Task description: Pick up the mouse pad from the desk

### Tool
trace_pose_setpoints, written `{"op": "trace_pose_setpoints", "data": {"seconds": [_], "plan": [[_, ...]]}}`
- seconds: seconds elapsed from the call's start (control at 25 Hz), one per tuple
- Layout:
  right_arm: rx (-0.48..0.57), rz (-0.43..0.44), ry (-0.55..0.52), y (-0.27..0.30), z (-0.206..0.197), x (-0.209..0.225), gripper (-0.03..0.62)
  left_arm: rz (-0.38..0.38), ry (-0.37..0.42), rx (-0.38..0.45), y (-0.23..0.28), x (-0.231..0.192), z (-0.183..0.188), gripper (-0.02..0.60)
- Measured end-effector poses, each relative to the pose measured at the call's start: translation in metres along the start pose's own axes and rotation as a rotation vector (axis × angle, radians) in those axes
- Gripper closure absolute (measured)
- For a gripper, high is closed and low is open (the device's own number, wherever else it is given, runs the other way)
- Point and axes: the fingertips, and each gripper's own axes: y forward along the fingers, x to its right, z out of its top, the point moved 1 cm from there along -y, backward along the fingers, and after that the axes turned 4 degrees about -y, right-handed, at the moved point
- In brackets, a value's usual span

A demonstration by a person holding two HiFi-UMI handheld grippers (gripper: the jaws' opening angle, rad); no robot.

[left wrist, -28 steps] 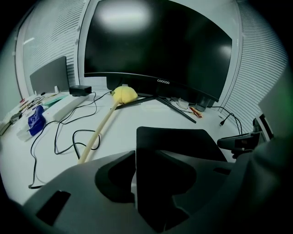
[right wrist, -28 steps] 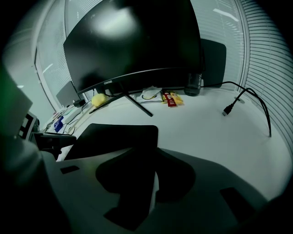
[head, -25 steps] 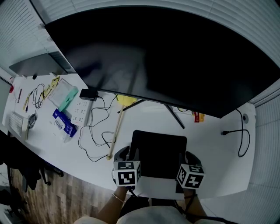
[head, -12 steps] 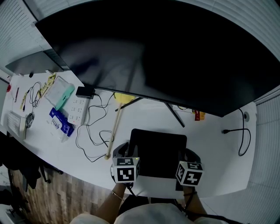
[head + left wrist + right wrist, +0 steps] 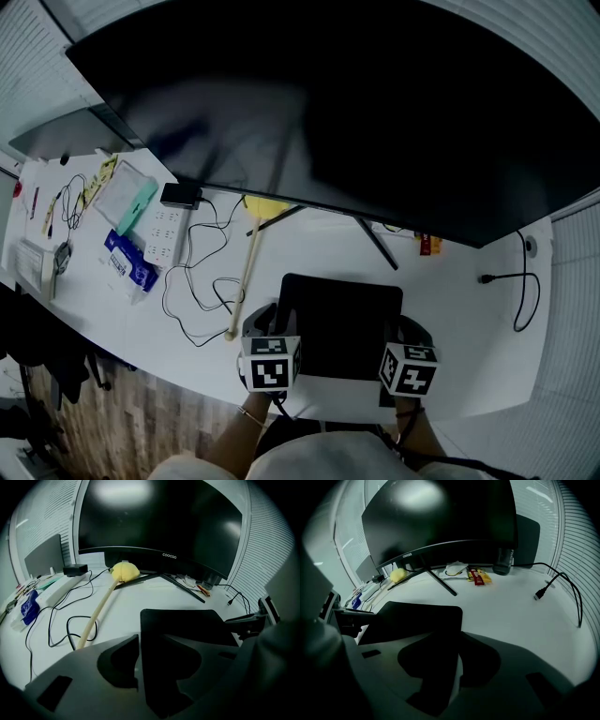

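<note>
A black mouse pad (image 5: 342, 314) lies flat on the white desk (image 5: 450, 309) in front of the monitor stand. My left gripper (image 5: 275, 326) sits at the pad's near left corner. In the left gripper view the pad's (image 5: 183, 620) left edge runs into the left gripper's (image 5: 157, 663) gap, and a pale sliver shows beside it. My right gripper (image 5: 398, 336) sits at the near right corner. Its (image 5: 450, 663) jaws stand wide around the pad's (image 5: 417, 616) right edge. Neither gripper's jaws press on the pad.
A large curved monitor (image 5: 356, 112) with splayed stand legs (image 5: 375, 246) fills the back. A yellow-headed stick (image 5: 246, 277), looped black cables (image 5: 192, 281), a power strip (image 5: 161, 230) and a blue packet (image 5: 127, 261) lie left. A plug cable (image 5: 514, 291) lies right. The desk's edge is just below the grippers.
Both grippers stay at the pad's near corners and the pad has not moved. Only the head view has drifted slightly.
</note>
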Motion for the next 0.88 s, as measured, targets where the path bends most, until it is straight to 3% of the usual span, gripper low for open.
{"op": "trace_pose_setpoints", "data": {"seconds": [0.4,0.6,0.88], "plan": [[-0.011,0.037,-0.029,0.001,0.001,-0.009,0.531,-0.018,-0.001,-0.038,0.001,0.007,-0.001,0.503],[-0.011,0.054,-0.017,0.002,-0.001,-0.01,0.538,-0.024,0.044,-0.042,0.002,0.01,-0.002,0.532],[0.01,0.061,0.011,-0.003,0.004,-0.011,0.539,-0.041,-0.002,-0.02,-0.005,0.01,0.0,0.534]]}}
